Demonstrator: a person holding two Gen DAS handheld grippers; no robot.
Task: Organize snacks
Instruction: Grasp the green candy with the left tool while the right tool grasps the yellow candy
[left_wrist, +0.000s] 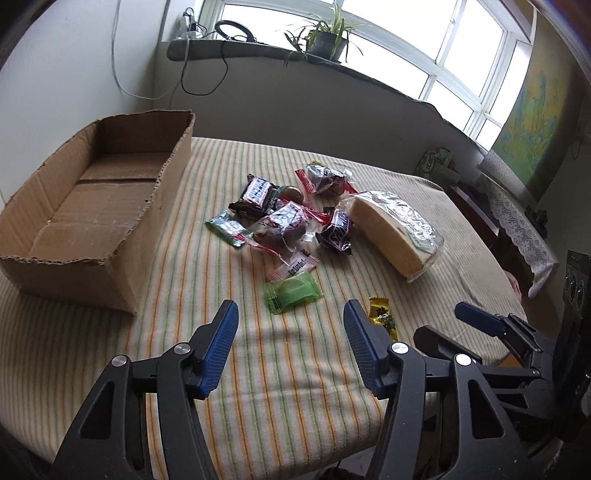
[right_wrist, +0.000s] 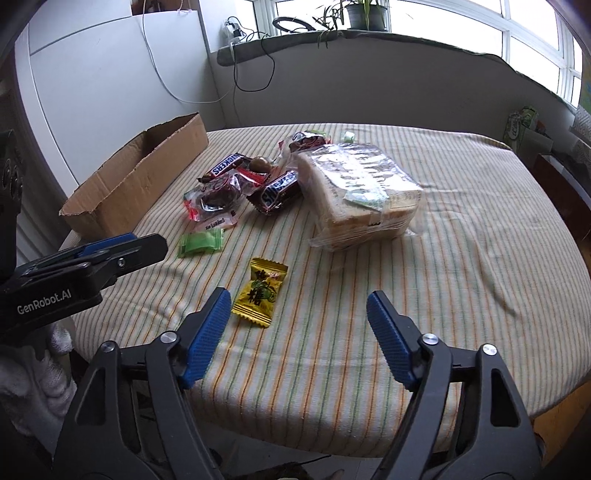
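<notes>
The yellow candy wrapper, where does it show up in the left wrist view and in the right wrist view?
Left wrist view: the yellow candy sits low and right of centre, partly hidden behind the left gripper's right-hand finger.
Right wrist view: it lies in full view, centre-left, just ahead of the left-hand finger.
Shared landmark: the green candy, just left of it in both views.

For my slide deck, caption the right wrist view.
Open right gripper nears yellow candy beside bagged bread.

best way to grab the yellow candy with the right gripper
Grip the yellow candy across its puffed middle, coming straight down from above. It lies flat on the striped cloth, apart from the other snacks, and the open right gripper is already close.
</notes>
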